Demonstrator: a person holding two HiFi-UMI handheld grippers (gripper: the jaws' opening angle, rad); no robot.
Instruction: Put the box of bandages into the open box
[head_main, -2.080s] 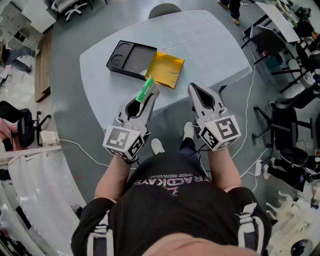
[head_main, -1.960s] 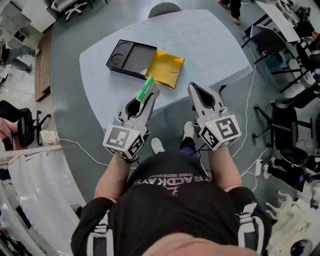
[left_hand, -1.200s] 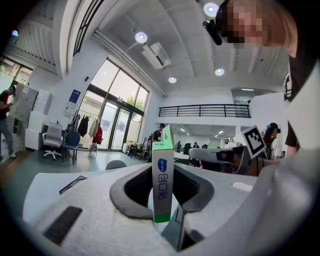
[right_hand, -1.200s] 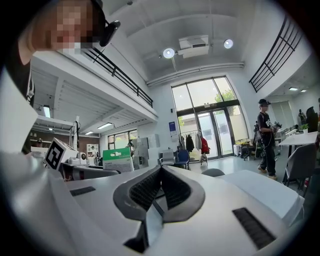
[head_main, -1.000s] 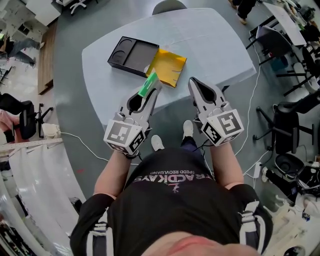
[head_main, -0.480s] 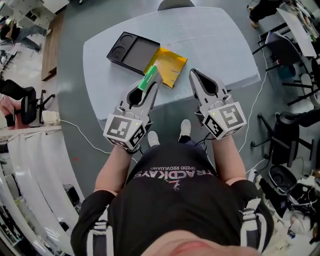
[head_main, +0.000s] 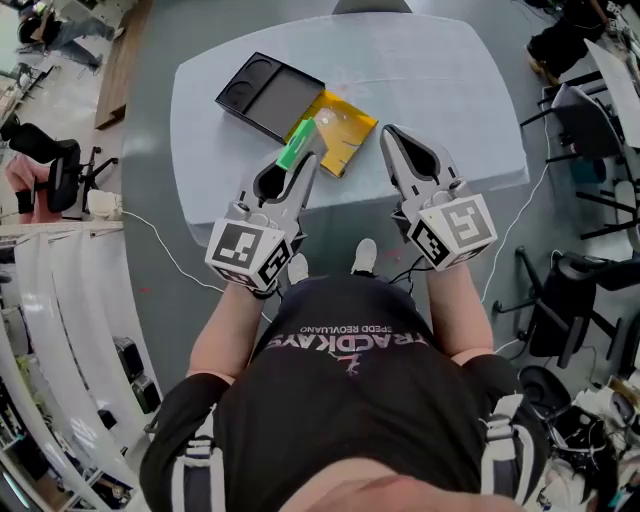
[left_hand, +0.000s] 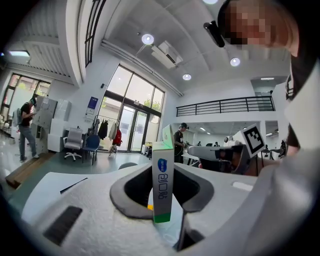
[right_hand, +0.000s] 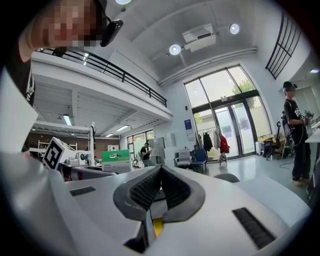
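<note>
Green-and-white bandage box (head_main: 296, 157) sits clamped in the left gripper (head_main: 307, 168), mid-frame; the right gripper (head_main: 391, 134) is closed and empty. This looks like the carry: next, reach to the open box (head_main: 268, 95) at upper left and release inside.

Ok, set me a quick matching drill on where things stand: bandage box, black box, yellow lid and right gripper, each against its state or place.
Things:
1. bandage box
2. black box
3. yellow lid
4. right gripper

States or places:
A. shut, nothing between the jaws
B. open, on the table
C. clamped upright in the left gripper
D. lying flat against the black box's near side

Pairs: 1-C, 2-B, 3-D, 4-A
</note>
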